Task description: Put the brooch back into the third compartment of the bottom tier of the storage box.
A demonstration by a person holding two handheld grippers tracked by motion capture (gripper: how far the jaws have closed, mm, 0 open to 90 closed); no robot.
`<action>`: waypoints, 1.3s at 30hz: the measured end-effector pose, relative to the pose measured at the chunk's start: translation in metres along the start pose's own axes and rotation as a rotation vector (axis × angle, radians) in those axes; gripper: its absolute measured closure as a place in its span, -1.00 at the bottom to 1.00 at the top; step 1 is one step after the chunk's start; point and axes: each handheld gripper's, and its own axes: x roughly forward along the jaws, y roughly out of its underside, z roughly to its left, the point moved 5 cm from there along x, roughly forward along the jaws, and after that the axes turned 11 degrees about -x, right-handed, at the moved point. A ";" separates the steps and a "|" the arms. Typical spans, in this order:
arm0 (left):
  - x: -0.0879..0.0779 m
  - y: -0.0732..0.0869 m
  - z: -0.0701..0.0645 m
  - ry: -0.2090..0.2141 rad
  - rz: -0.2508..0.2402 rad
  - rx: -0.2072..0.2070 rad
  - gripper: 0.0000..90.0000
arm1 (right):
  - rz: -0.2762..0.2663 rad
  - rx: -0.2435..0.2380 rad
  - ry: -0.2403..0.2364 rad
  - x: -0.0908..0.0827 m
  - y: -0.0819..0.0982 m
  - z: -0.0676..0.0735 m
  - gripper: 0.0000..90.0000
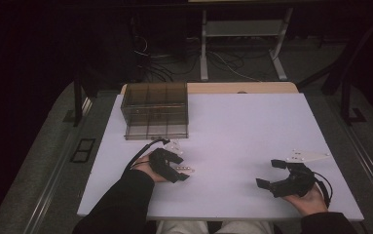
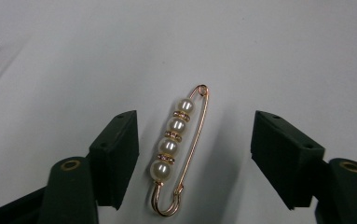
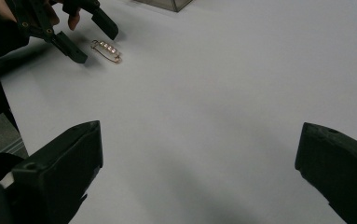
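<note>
A gold safety-pin brooch (image 2: 178,149) with several pearls lies flat on the white table. My left gripper (image 2: 195,140) is open and low over it, one jaw on either side, neither touching it. In the high view the brooch (image 1: 186,169) lies just right of the left gripper (image 1: 181,168), near the table's front left. My right gripper (image 1: 269,174) stands open at the front right with nothing between its jaws. The right gripper view looks past its own open gripper (image 3: 199,144) to the left gripper (image 3: 93,41) and the brooch (image 3: 106,49) farther off.
A smoky clear box (image 1: 156,109) with several compartments stands at the back left of the white table (image 1: 252,126); its corner (image 3: 171,3) shows in the right gripper view. Beyond the table are desk legs and cables on the floor.
</note>
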 end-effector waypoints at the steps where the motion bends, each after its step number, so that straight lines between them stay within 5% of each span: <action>1: 0.000 0.000 0.000 -0.004 -0.002 0.004 -0.21 | 0.000 0.000 0.000 0.000 0.000 0.000 -0.99; 21: 0.001 0.000 0.000 -0.041 0.000 0.014 0.34 | -0.004 -0.006 0.000 0.000 0.000 0.000 -0.99; 30: 0.003 0.001 0.001 -0.074 0.017 0.051 0.47 | -0.004 -0.009 0.000 0.000 -0.001 0.001 -0.99; 39: 0.004 0.000 -0.001 -0.073 0.007 0.044 0.58 | -0.006 -0.010 0.001 -0.001 -0.001 0.001 -0.99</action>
